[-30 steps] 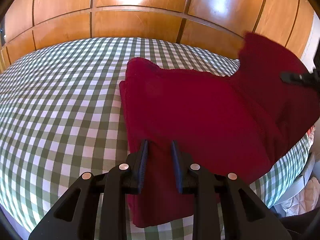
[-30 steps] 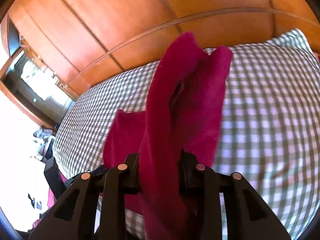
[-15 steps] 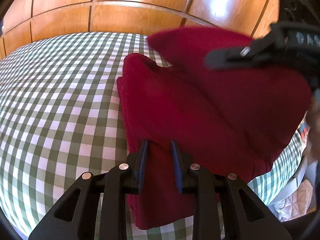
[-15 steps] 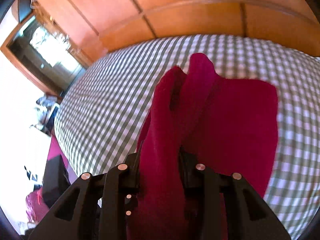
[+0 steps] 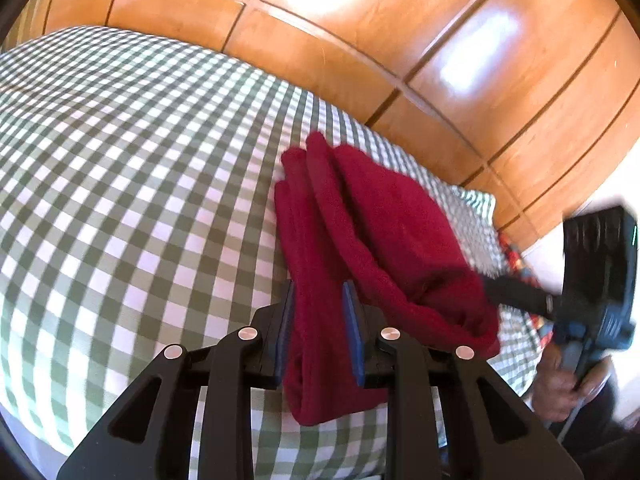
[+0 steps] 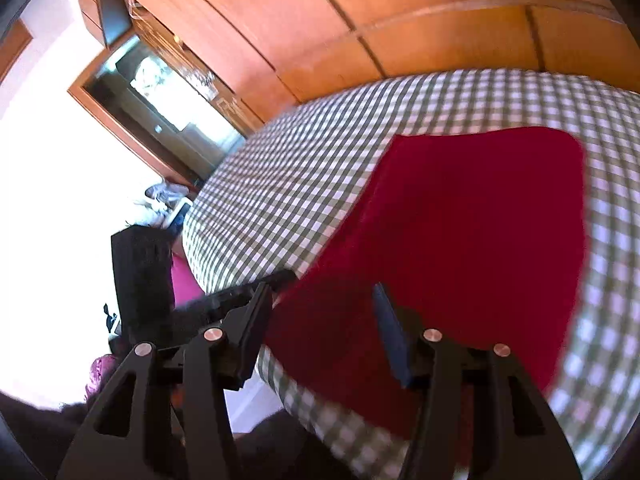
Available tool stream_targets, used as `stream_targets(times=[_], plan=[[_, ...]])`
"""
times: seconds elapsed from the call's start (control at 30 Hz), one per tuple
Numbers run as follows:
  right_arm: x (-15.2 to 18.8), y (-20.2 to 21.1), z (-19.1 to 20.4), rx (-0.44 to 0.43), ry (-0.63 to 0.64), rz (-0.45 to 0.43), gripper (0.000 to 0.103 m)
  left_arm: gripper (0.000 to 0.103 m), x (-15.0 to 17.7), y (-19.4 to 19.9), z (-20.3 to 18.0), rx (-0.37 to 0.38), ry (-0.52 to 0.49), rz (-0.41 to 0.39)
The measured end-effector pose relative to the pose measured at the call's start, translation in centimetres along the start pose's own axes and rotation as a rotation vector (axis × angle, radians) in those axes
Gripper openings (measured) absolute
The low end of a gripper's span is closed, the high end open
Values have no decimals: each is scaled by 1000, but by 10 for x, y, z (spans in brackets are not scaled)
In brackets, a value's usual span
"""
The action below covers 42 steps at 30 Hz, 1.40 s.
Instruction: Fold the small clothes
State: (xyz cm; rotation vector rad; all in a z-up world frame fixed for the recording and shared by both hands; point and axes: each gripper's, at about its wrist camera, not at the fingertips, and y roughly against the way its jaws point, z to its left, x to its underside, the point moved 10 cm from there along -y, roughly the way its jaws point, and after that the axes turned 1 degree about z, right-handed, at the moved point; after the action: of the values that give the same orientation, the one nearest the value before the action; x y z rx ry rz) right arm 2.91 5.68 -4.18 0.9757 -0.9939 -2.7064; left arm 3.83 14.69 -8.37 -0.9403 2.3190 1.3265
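Note:
A dark red garment (image 5: pixel 360 248) lies folded over itself on the green-and-white checked bed (image 5: pixel 120 184). My left gripper (image 5: pixel 320 320) sits over its near edge, fingers slightly apart with red cloth between them; I cannot tell whether they pinch it. The right gripper shows at the right of the left wrist view (image 5: pixel 516 296), just off the fold. In the right wrist view the garment (image 6: pixel 480 232) lies flat and my right gripper (image 6: pixel 320 320) is open and empty above its near edge. The left gripper's fingers (image 6: pixel 256 288) show at the left there.
A wooden panelled headboard (image 5: pixel 360 40) runs behind the bed. The bed's edge (image 6: pixel 304 396) is close below the right gripper. A mirror or window frame (image 6: pixel 168 100) and bright floor clutter (image 6: pixel 160 200) lie to the left.
My right gripper carried the raised half of the garment over onto the other half, let go and opened. The left gripper stayed at the near edge.

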Motion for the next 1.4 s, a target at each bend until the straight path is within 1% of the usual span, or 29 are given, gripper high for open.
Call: stream_targets(times=[0.03, 0.07, 0.13, 0.2, 0.23, 0.27, 0.33, 0.4, 0.53, 0.57, 0.6, 0.63, 0.67, 0.7, 0.73, 0.8, 0.87, 0.93, 0.97, 1.0, 1.07, 1.17, 1.2, 1.27, 1.33, 1.37, 1.4], plan=[[7, 12, -6, 7, -5, -16, 59, 23, -4, 5, -2, 12, 9, -9], [14, 23, -14, 26, -10, -30, 61, 38, -9, 10, -4, 29, 17, -18], [34, 43, -38, 119, -14, -44, 63, 56, -22, 20, -14, 107, 44, -47], [54, 54, -57, 209, -15, -36, 63, 57, -31, 23, -26, 167, 48, -45], [63, 56, -65, 248, -10, -29, 63, 57, -33, 22, -33, 180, 45, -39], [71, 59, -72, 280, -6, -22, 63, 60, -35, 21, -39, 189, 37, -29], [89, 55, -80, 326, -5, -4, 63, 63, -32, 10, -54, 203, 9, 18], [100, 49, -88, 359, -11, 7, 63, 63, -26, -1, -63, 199, -19, 66], [104, 31, -89, 341, -59, -4, 62, 63, -7, -29, -74, 152, -70, 170], [99, 24, -86, 341, -66, -9, 60, 58, -3, -32, -75, 142, -83, 180], [97, 20, -87, 341, -73, -16, 51, 48, 0, -36, -76, 127, -100, 189], [94, 17, -87, 344, -75, -22, 39, 25, 1, -39, -76, 114, -114, 197], [93, 16, -88, 348, -73, -28, 35, 18, 1, -40, -76, 100, -126, 193], [89, 15, -82, 358, -65, -35, 30, 17, -2, -35, -77, 107, -129, 165], [86, 14, -78, 365, -54, -38, 26, 15, -6, -27, -80, 130, -133, 131], [87, 13, -76, 377, -19, -35, 22, 15, -8, -9, -80, 152, -150, 72], [88, 2, -73, 383, -13, -24, 21, 15, -1, 3, -69, 161, -126, 59], [94, -8, -75, 395, -13, -8, 21, 15, 24, -2, -48, 122, -100, 88], [96, -10, -76, 403, -8, 0, 21, 14, 38, -10, -34, 92, -80, 117], [96, -15, -76, 417, 8, 7, 21, 14, 46, -18, -22, 78, -47, 137], [97, -19, -74, 443, 43, 15, 21, 14, 57, -24, -9, 98, 12, 148], [100, -23, -72, 478, 89, 18, 21, 16, 54, -16, -16, 167, 28, 120], [99, -25, -72, 478, 89, 18, 21, 20, 51, -13, -18, 181, 30, 116], [98, -27, -71, 475, 93, 18, 22, 42, 39, -8, -21, 202, 33, 98], [97, -23, -69, 470, 98, 16, 30, 48, 17, -4, -21, 207, 48, 50], [98, -21, -69, 466, 100, 19, 36, 48, 11, -3, -21, 215, 49, 43], [100, -17, -68, 464, 104, 23, 50, 48, 0, -4, -25, 225, 48, 37]])
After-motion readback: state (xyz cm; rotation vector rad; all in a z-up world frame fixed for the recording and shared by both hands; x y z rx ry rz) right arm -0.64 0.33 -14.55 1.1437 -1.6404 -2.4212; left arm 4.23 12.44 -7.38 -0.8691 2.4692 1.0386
